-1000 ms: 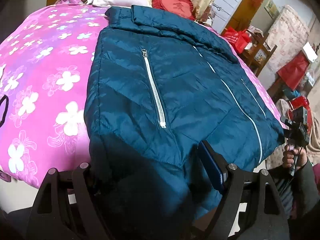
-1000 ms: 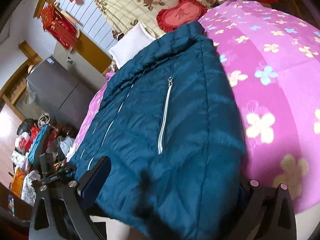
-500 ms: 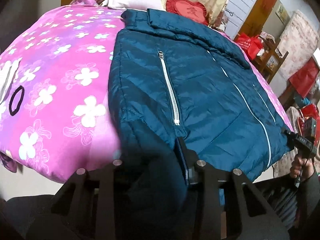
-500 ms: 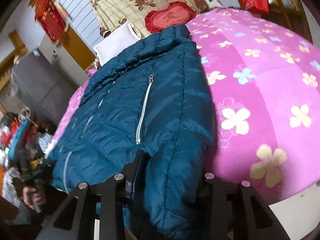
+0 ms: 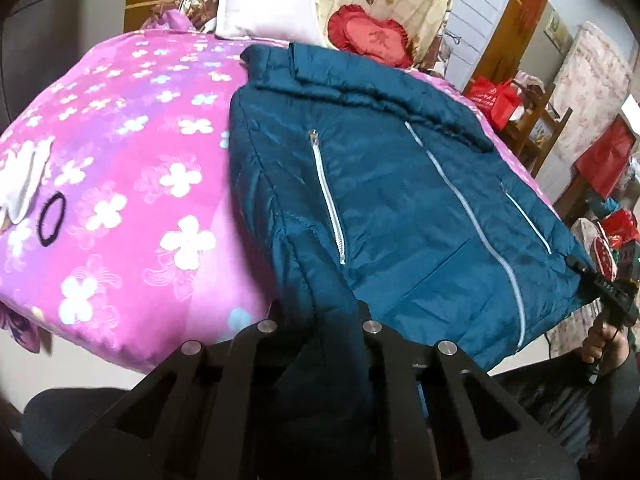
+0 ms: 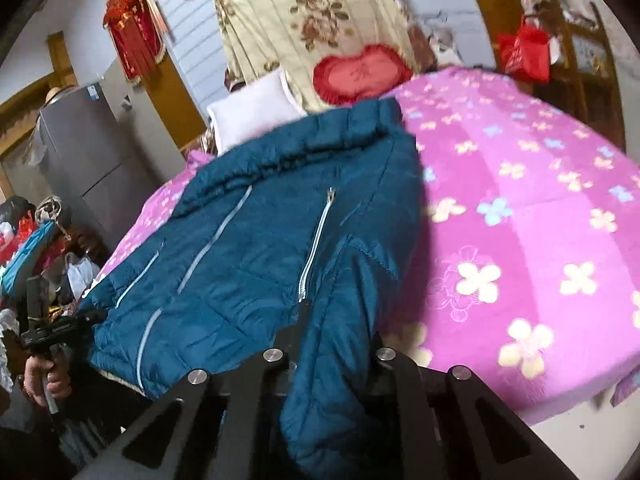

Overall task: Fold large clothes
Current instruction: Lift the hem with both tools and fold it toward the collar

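Teal padded jacket (image 5: 400, 200) is lying front-up on the pink flowered bedspread (image 5: 120, 168), its collar pointing toward the white pillow (image 5: 268, 12) and its hem hanging off the near edge of the bed. Relative to the jacket, the left gripper (image 5: 320, 320) is biting the hem corner on one side, its jaws having just been closing and now clamping a bunched fold of the teal fabric between them. On the opposite hem corner the right gripper (image 6: 332, 336) is doing likewise, jaws having just been closing, pressed tight on the quilted cloth beside the lower end of the pocket zipper (image 6: 316, 244). Each gripper is showing in the other's view at the far hem corner, carried by a hand (image 6: 44, 380). Beside the jacket, a wide stretch of bedspread is lying open, holding only a black hair tie (image 5: 52, 220) and a white cloth (image 5: 24, 184) well apart from the jacket near the bed's side edge. Beyond the collar, a red heart-shaped cushion (image 5: 372, 36) is leaning against a floral beige quilt (image 6: 304, 24). Past the jacket's other side the bed edge is falling away to clutter: red bags (image 5: 496, 96) and a grey fridge (image 6: 88, 160).
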The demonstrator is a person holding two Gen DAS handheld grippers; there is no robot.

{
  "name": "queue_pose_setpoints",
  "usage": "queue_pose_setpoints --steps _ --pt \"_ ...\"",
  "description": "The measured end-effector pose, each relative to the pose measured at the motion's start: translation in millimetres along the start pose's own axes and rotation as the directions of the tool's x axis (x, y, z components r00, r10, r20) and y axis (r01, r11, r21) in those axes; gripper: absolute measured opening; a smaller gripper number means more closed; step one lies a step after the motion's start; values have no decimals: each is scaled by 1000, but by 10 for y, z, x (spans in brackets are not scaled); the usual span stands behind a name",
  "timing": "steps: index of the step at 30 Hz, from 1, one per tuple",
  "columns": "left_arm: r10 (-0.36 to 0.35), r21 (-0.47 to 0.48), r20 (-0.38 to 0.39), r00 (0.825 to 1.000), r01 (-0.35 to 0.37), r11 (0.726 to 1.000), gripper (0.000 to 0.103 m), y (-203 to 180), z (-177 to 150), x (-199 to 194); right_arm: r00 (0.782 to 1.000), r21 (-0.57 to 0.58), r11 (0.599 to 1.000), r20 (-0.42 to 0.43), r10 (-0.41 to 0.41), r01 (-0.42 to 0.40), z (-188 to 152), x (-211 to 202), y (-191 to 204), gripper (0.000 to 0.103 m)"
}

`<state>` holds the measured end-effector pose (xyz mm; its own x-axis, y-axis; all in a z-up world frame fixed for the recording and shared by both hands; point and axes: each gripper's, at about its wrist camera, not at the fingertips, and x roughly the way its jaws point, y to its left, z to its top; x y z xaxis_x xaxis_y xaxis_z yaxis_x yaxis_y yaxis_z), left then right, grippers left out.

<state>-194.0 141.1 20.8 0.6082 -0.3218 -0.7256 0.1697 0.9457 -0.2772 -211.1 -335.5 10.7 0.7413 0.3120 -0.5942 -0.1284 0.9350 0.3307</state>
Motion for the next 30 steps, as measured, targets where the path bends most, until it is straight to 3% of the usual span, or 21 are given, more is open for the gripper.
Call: queue_pose_setpoints --steps 7,11,14,19,22,25,30 --pt "-89 -52 55 995 92 994 9 147 -70 -547 994 10 1000 108 9 -10 -131 -595 154 12" --pt "-157 -110 158 975 175 978 9 222 -167 -925 985 18 999 167 37 -40 -167 -927 233 12" --pt "-167 -99 226 960 193 976 9 163 -201 -1170 976 5 998 214 52 -55 -132 -1166 312 12" --pt "-203 -35 352 914 230 973 9 -1 -151 -1649 945 -20 995 312 96 -94 -9 -1604 407 12" --pt "-222 2 430 875 245 969 10 -107 -50 -1912 920 -44 993 373 117 -108 96 -1796 456 12" --pt "-218 9 472 854 242 970 10 -141 71 -1991 905 -53 992 406 130 -119 203 -1841 464 12" --pt "-130 -59 495 859 182 982 10 -148 365 -1759 900 -41 992 416 129 -123 460 -1601 440 12"
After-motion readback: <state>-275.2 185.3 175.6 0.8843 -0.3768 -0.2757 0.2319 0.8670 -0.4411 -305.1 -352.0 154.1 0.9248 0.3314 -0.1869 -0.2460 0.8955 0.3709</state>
